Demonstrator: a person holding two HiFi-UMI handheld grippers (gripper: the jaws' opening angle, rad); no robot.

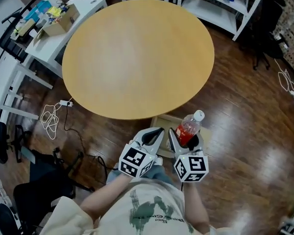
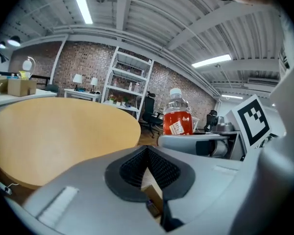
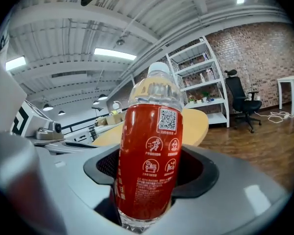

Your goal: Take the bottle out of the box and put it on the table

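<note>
1. The right gripper [image 1: 186, 134] [image 3: 148, 182] is clamped on the bottle [image 1: 190, 126] [image 3: 149, 155]. Its jaws stand wide apart, with the dark pads pressed against the bottle's lower body on both sides.
2. The bottle has a red label, a clear neck and a white cap. It stands nearly upright in the grip and is in the air just off the near edge of the round wooden table [image 1: 137, 58] [image 3: 198, 124], not over its top.
3. The left gripper [image 1: 154, 134] [image 2: 147, 152] hangs just beside the right one, also short of the table's near edge. Its jaws are together at the tips and hold nothing (the brown seen through the gap behind the pads is cardboard lower down).
4. The box [image 1: 162, 122] [image 2: 152, 192] sits on the floor, partly tucked under the table's near edge, below both grippers.
5. From the left gripper view the bottle [image 2: 178, 119] rises above the right gripper's jaw, to the right of the table [image 2: 54, 136].
6. The tabletop is bare.
</note>
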